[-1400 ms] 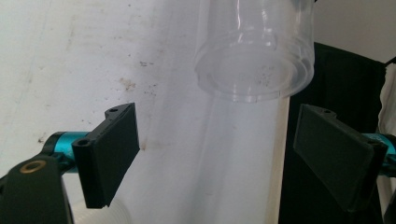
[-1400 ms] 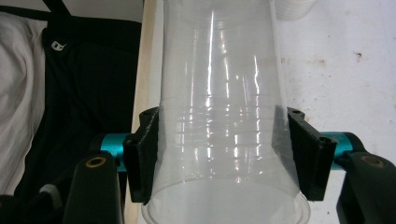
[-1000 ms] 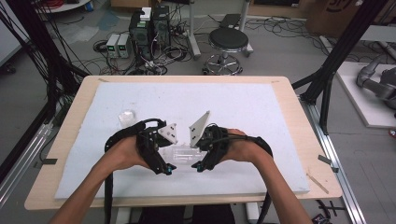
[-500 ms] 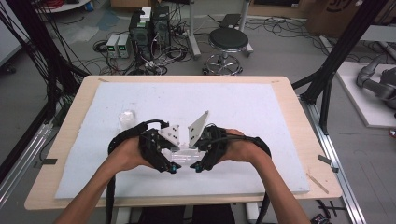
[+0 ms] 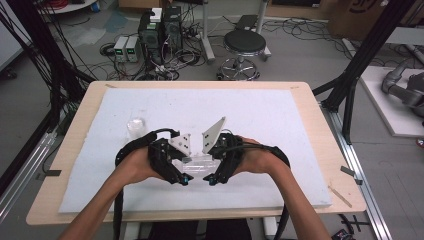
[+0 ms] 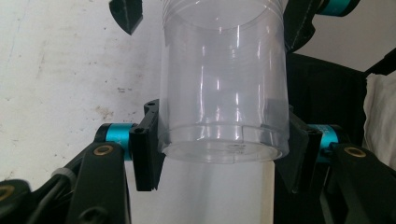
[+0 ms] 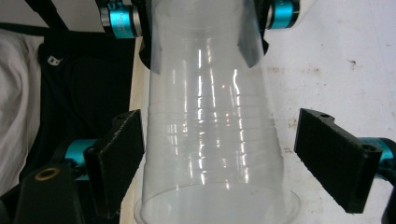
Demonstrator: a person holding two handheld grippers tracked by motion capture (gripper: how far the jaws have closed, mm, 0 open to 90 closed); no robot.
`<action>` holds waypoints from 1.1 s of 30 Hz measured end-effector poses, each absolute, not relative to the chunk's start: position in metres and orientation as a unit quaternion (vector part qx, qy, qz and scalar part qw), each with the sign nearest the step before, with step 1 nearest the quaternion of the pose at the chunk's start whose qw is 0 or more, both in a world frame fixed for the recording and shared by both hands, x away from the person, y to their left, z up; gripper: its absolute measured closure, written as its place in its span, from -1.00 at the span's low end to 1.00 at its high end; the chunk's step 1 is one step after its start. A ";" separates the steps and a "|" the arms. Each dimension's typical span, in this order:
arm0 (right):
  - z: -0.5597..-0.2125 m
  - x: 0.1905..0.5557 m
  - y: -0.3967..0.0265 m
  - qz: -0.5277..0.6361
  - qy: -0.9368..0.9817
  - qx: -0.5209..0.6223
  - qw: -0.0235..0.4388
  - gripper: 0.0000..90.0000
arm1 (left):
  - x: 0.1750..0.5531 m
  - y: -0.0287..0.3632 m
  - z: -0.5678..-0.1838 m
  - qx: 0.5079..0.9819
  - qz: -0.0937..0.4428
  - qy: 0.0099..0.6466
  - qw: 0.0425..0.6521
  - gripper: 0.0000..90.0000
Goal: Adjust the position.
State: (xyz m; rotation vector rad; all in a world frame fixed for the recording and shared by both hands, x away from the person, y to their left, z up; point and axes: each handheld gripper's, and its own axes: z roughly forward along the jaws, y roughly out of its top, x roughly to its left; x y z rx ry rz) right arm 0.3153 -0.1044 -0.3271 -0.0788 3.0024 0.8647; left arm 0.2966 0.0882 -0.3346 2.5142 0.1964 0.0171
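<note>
A clear plastic cup (image 5: 200,161) lies level between my two grippers, just above the white mat (image 5: 280,120). My left gripper (image 6: 224,149) is shut on the cup's narrow base (image 6: 223,140), one black pad pressed to each side, its jaws having just closed there. My right gripper (image 7: 224,158) stands around the wide rim end (image 7: 215,140). Its jaws have just been opening, and the pad (image 7: 334,156) on one side stands clear of the cup wall. In the high view the left gripper (image 5: 176,167) and right gripper (image 5: 220,167) face each other, tips almost meeting.
A second small clear cup (image 5: 136,126) stands on the mat to the left, behind my left hand. The wooden table edge (image 5: 320,125) frames the mat. On the floor beyond are a stool (image 5: 244,45), cables and electronics boxes (image 5: 160,30).
Both hands have kept their places with the cup between them. The jaw movement is too small to make out in the high view.
</note>
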 end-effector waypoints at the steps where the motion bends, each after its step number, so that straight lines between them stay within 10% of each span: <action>1: -0.326 0.315 -0.106 0.285 0.958 -0.026 0.008 -0.68 | 0.297 0.088 -0.334 0.949 0.006 0.075 0.305 -0.07; 16: -0.322 0.318 -0.130 0.394 0.918 -0.003 0.038 -0.68 | 0.296 0.104 -0.366 0.930 0.000 0.113 0.351 -0.07; 33: -0.333 0.319 -0.170 0.542 0.838 0.050 0.018 -0.69 | 0.291 0.149 -0.392 0.829 0.010 0.154 0.537 -0.07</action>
